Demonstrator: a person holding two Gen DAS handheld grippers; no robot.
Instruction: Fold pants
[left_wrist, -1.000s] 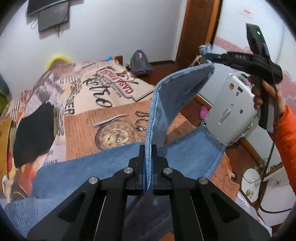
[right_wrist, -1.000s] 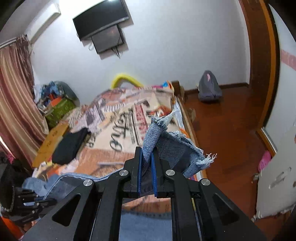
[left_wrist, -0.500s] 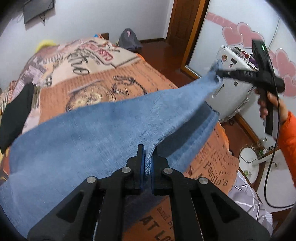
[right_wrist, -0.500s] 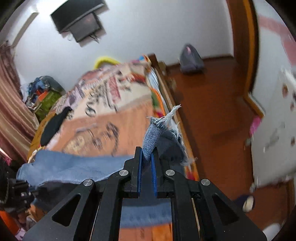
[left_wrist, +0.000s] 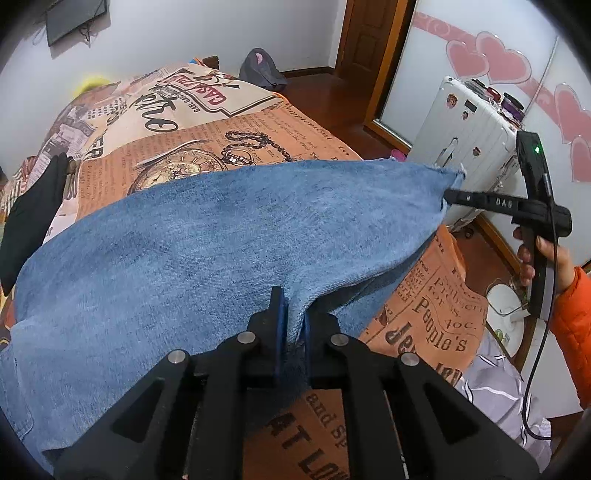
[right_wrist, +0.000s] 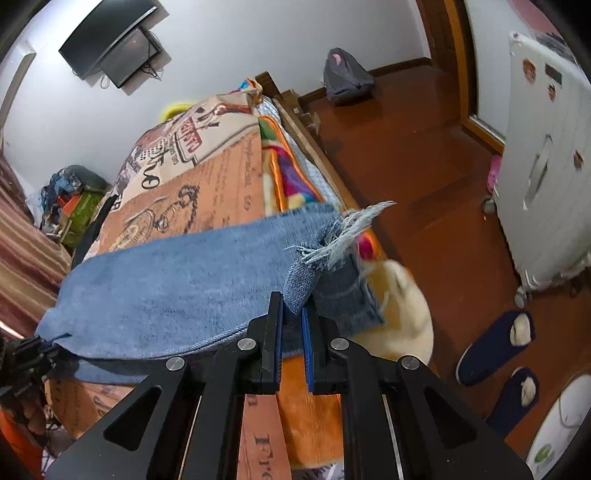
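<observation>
Both grippers have the jeans (left_wrist: 221, 236) pinched right now. The left gripper (left_wrist: 293, 325) has its jaws clamped on a fold of denim along the near edge of the bed (left_wrist: 436, 295), and the right gripper (right_wrist: 293, 314) is clamped on the frayed hem end (right_wrist: 340, 236), out past the bed's right edge over the floor (right_wrist: 424, 177). Between them the pant leg is stretched flat above the newspaper-print bedspread (left_wrist: 207, 147), and more denim lies under it on the bed.

No real containers in play. There's a white suitcase (left_wrist: 469, 147) standing closed by the wall on the right, so I can't tell what's in it. A grey backpack (right_wrist: 345, 79) sits on the floor near the far wall. Dark slippers (right_wrist: 495, 347) are on the floor by the right gripper, and black clothing (left_wrist: 33, 206) lies at the bed's left edge.
</observation>
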